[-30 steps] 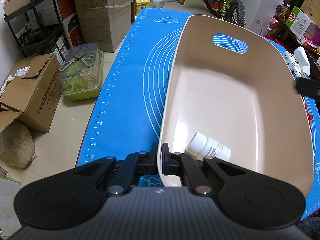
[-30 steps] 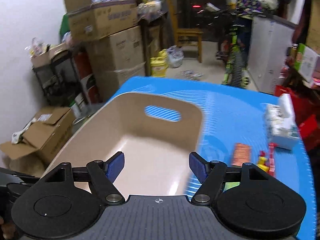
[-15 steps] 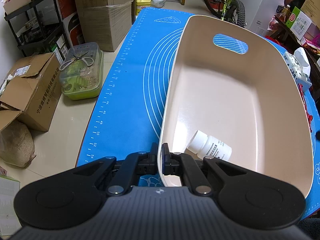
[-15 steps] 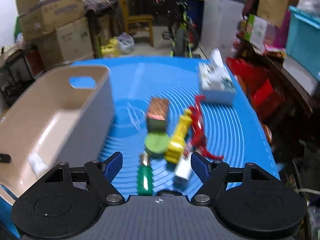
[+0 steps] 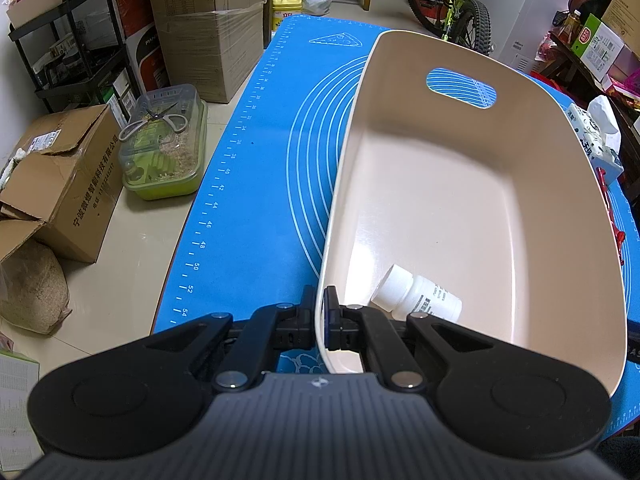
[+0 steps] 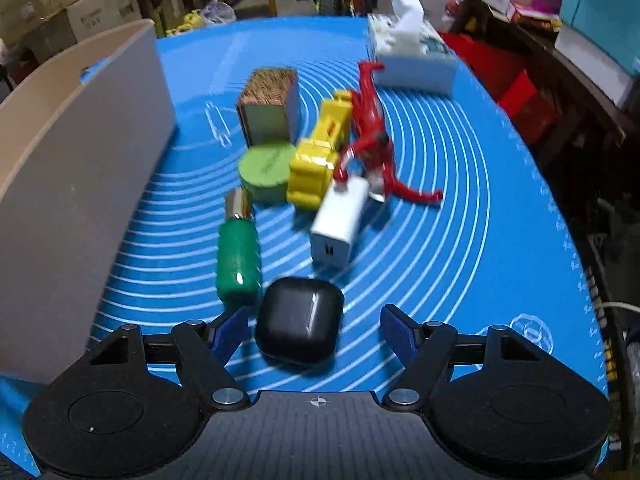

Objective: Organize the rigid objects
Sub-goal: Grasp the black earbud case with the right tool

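Note:
My left gripper point(image 5: 321, 312) is shut on the near rim of the beige bin point(image 5: 440, 184), which holds a white pill bottle point(image 5: 416, 300) lying on its side. My right gripper point(image 6: 316, 332) is open, with a black earbud case point(image 6: 300, 326) between its fingers on the blue mat. Beyond it lie a green bottle point(image 6: 238, 252), a white charger point(image 6: 340, 224), a green round tin point(image 6: 266, 170), a yellow toy point(image 6: 320, 152), a red toy point(image 6: 372, 132) and a brown box point(image 6: 270, 106). The bin's outer wall point(image 6: 76, 184) stands at the left.
A tissue pack point(image 6: 412, 56) sits at the mat's far right. The blue mat point(image 5: 256, 184) covers the table; its left edge drops to a floor with cardboard boxes point(image 5: 56, 184) and a green plastic container point(image 5: 164, 148). A bicycle point(image 5: 452, 4) stands beyond.
My right gripper has swung from over the bin to the right and down to the cluster of objects, and now straddles the black case. The left gripper and bin have not moved.

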